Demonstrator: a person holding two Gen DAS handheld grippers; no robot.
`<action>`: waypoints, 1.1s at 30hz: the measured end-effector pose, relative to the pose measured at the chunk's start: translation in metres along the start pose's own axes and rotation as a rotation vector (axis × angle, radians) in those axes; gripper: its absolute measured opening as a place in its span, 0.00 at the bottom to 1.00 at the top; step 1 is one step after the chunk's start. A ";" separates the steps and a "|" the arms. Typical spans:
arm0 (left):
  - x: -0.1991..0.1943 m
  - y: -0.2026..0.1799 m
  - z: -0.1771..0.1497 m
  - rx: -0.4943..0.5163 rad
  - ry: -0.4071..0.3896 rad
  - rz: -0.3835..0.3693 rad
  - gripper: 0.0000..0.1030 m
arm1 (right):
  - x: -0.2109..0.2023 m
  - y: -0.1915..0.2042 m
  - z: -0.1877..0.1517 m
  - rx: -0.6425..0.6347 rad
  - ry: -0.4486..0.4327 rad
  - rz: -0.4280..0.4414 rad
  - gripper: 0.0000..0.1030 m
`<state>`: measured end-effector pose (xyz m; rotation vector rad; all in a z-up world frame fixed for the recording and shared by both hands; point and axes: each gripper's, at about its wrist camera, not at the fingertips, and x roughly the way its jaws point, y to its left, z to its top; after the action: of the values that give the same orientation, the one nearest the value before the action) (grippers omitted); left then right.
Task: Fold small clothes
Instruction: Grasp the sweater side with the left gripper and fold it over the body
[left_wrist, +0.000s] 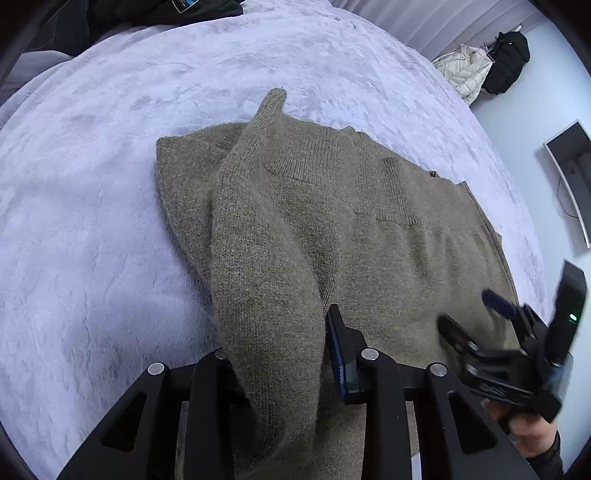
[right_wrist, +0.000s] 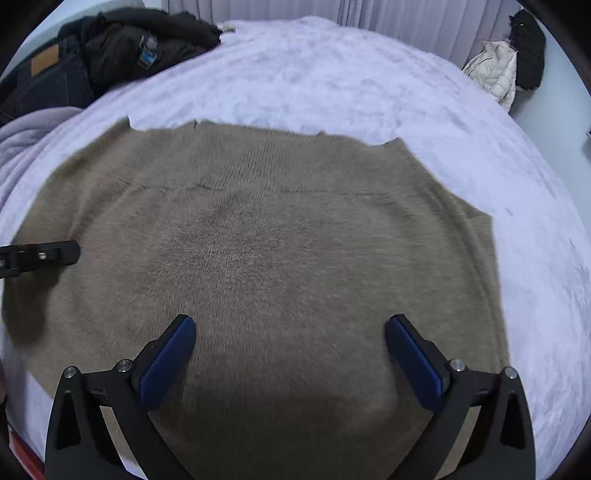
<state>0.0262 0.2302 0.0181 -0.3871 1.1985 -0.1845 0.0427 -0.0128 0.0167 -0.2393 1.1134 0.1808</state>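
An olive-brown knit sweater (right_wrist: 288, 236) lies flat on the bed. In the left wrist view its body (left_wrist: 388, 221) spreads to the right, and one sleeve (left_wrist: 255, 251) runs from the far tip down between my left gripper's fingers. My left gripper (left_wrist: 280, 354) is shut on that sleeve, lifted a little above the body. My right gripper (right_wrist: 290, 343) is open and empty, hovering low over the sweater's near part. It also shows at the right of the left wrist view (left_wrist: 476, 314). The left gripper's tip shows at the left edge of the right wrist view (right_wrist: 40, 254).
A fluffy pale lilac blanket (right_wrist: 332, 74) covers the bed. Dark clothes and jeans (right_wrist: 92, 59) are piled at the far left corner. A cream jacket (right_wrist: 495, 74) and black bag hang on the right wall. A monitor (left_wrist: 569, 177) stands at the right.
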 end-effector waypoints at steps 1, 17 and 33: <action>-0.003 -0.002 0.000 0.002 -0.003 0.008 0.30 | 0.008 0.005 0.005 -0.019 -0.010 -0.022 1.00; -0.039 -0.067 0.004 0.070 -0.032 0.150 0.29 | -0.012 -0.018 0.016 0.041 -0.056 0.033 1.00; -0.005 -0.275 0.011 0.156 0.085 0.210 0.26 | -0.076 -0.150 -0.086 0.231 -0.202 0.009 1.00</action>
<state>0.0524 -0.0186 0.1328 -0.1165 1.2906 -0.1124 -0.0244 -0.1826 0.0639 -0.0093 0.9250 0.0813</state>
